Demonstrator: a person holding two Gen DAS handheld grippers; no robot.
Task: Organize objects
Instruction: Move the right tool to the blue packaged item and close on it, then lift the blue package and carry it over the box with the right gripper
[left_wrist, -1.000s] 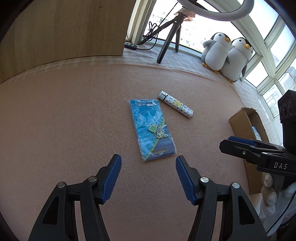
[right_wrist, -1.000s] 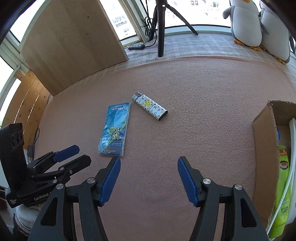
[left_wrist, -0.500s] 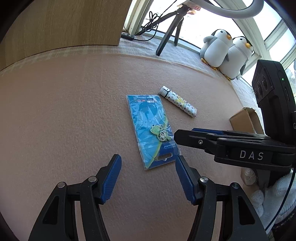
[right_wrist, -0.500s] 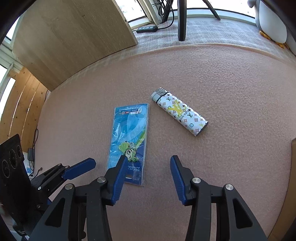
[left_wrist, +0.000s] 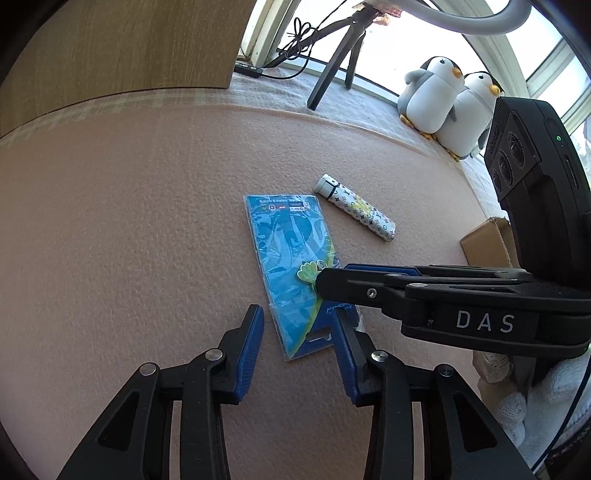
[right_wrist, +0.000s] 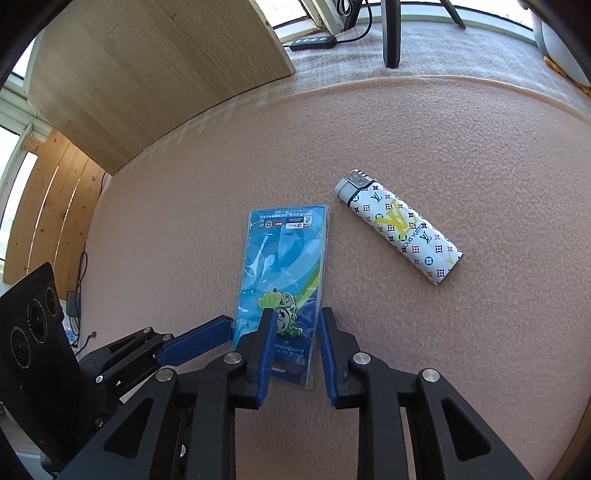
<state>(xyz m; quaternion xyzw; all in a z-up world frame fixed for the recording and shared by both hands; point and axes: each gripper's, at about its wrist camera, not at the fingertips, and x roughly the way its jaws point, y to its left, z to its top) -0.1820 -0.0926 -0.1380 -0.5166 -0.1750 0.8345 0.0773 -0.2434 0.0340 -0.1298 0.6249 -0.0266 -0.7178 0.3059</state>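
Pink, pebbly foam matting (right_wrist: 461, 140) covers the work surface, with a pale wood panel (right_wrist: 147, 74) standing at its far left and two plush penguins (left_wrist: 447, 103) on the far right by the window. A flat, glossy blue packet (right_wrist: 280, 266) in clear plastic lies near the middle, printed with a green cartoon charm and small logos too fine to read. Just to its right, apart from it, rests a white rectangular lighter (right_wrist: 402, 229) with a grey metal cap, patterned with "LV" monograms and the words "LOUIS VUITTON". The right gripper (right_wrist: 295, 328), marked "DAS" on its side, is spread narrowly over the packet's near end, its blue ribbed pads astride the charm. The left gripper (left_wrist: 297, 325) is spread wider around the packet's near edge, one pad over its corner. A cardboard box (left_wrist: 484, 240) sits at the right.
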